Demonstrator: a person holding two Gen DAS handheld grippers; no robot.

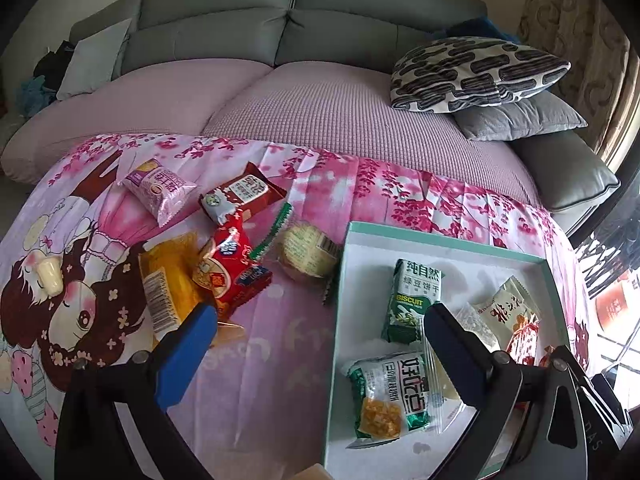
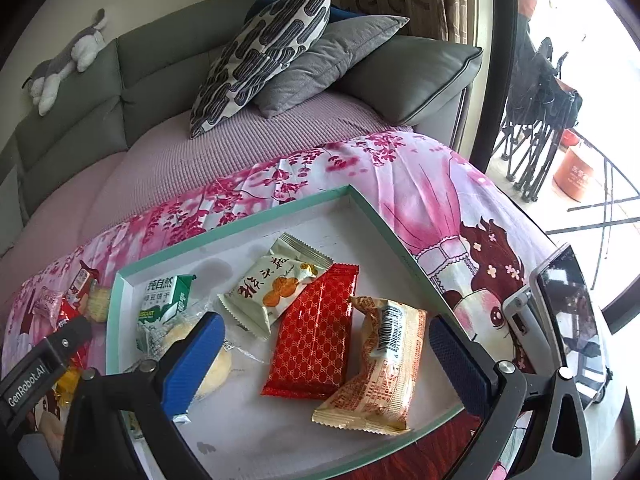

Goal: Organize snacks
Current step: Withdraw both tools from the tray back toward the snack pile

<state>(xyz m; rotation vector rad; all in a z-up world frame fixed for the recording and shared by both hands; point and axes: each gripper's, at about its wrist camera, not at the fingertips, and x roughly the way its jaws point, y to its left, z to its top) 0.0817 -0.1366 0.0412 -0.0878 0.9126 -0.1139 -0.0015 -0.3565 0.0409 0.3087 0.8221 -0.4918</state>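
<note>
Surface: a low surface under a pink cartoon-print cloth [image 1: 280, 344], blossom branches and a drawn girl on it, set just in front of a sofa.
Left gripper [image 1: 320, 320]: fingers spread wide, nothing between them; it hangs over the bare cloth between the loose pile and the tray.
Right gripper [image 2: 326, 336]: fingers also wide apart, hovering over the tray with the red patterned packet [image 2: 316, 332] and the tan barcode packet [image 2: 380, 360] lying below the gap, neither one pinched.
Tray [image 1: 440, 236]: a shallow white tray with a teal rim, already holding the green biscuit packet [image 1: 414, 300], a cream packet with an orange picture [image 2: 276, 286] and a green-and-white packet [image 1: 388, 392].
Still outside: on the cloth left of the tray lie a red packet [image 1: 232, 268], a yellow packet [image 1: 168, 288], a round pastry in clear wrap [image 1: 308, 256], a brown packet [image 1: 242, 196] and a purple packet [image 1: 162, 192].
Step in hand: by the look of it, between placements, both hands free, roughly half the snacks sorted.
Next move: likely the left gripper swinging to the red or yellow packet, closing across the narrow side of the crinkly wrapper, then lifting over the rim.
Room: a grey sofa [image 1: 320, 28] with a mauve seat cover, a black-and-white patterned cushion [image 1: 472, 72] on a grey one, a soft toy [image 2: 68, 64] on the backrest, a patterned curtain and a bright window to the right.
</note>
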